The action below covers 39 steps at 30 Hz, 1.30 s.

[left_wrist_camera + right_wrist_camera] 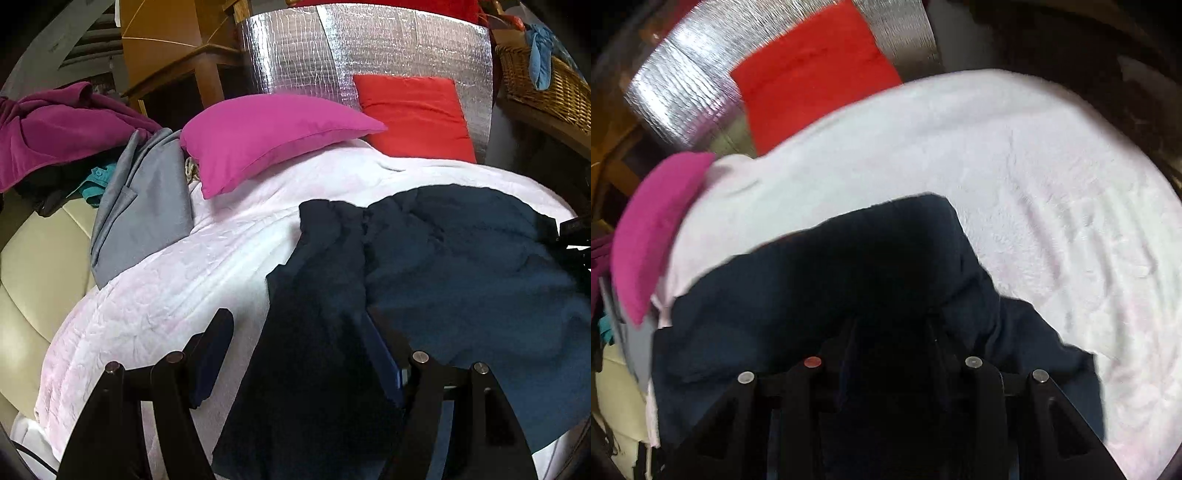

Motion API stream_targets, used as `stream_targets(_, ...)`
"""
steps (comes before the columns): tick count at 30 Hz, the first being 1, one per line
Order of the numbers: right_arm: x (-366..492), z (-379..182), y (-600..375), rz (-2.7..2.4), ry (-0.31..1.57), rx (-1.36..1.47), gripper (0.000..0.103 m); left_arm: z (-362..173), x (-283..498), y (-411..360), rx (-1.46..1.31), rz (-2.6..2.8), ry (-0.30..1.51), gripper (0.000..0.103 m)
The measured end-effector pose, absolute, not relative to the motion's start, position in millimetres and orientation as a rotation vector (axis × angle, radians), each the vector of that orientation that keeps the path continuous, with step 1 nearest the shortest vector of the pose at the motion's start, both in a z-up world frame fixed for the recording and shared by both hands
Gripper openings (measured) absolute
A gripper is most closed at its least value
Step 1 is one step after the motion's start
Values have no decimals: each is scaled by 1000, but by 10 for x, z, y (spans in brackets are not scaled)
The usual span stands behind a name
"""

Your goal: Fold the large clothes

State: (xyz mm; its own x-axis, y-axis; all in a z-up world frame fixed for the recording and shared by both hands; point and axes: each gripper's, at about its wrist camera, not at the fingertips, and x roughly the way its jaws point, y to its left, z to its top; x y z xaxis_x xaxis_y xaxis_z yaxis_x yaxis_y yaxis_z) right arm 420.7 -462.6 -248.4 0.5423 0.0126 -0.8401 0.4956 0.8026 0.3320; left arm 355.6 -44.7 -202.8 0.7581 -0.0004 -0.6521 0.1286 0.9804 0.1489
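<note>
A large dark navy garment (443, 266) lies spread on a white quilted bed cover (184, 277), partly folded over itself on its left side. My left gripper (299, 354) hangs just above the garment's near left edge with its jaws wide open; the left finger (212, 354) is over the white cover and the right finger (388, 354) is over the navy cloth. In the right wrist view my right gripper (890, 332) has both fingers pressed into the navy garment (820, 273), bunching a fold between them; the fingertips are dark and hard to separate from the cloth.
A magenta pillow (266, 136) and a red cushion (417, 114) lean at the bed's head against silver foil sheeting (332, 48). A grey garment (144, 206) and a purple cloth heap (55, 129) lie at the left. A wicker basket (546, 81) stands at right.
</note>
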Motion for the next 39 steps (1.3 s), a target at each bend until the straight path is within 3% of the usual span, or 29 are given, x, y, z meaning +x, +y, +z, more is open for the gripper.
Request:
stream_targets(3,4098,-2397,-4624,-284,923,612,44,-2038,3614,-380,160,-92,735,72)
stream_targets(5,3916,-2290,-4649,-237,862,660,55,-2004,3632,-287,98,-99,740,72)
stream_targets(9,3485,-2001,-4525,-163,743,659,57,-1990,3631,-227,65,-75,744,72)
stream_targets(17,3777,-1638,-4271,-57,771,584,56,-1864,3858,-108,-120,-151,842,72)
stream_targets(23,4226,-1700,-3855,34,839,562,51,-1746,4353,-376,-120,-176,893,72)
stream_targets(31,4949,-2269,-3539,-22,1002,536,51,-2406,4894,-568,-62,-87,1065,73)
stream_targets(39,4324,-1839,-3925,9,850,582,52,-2141,4696,-558,34,-62,975,75)
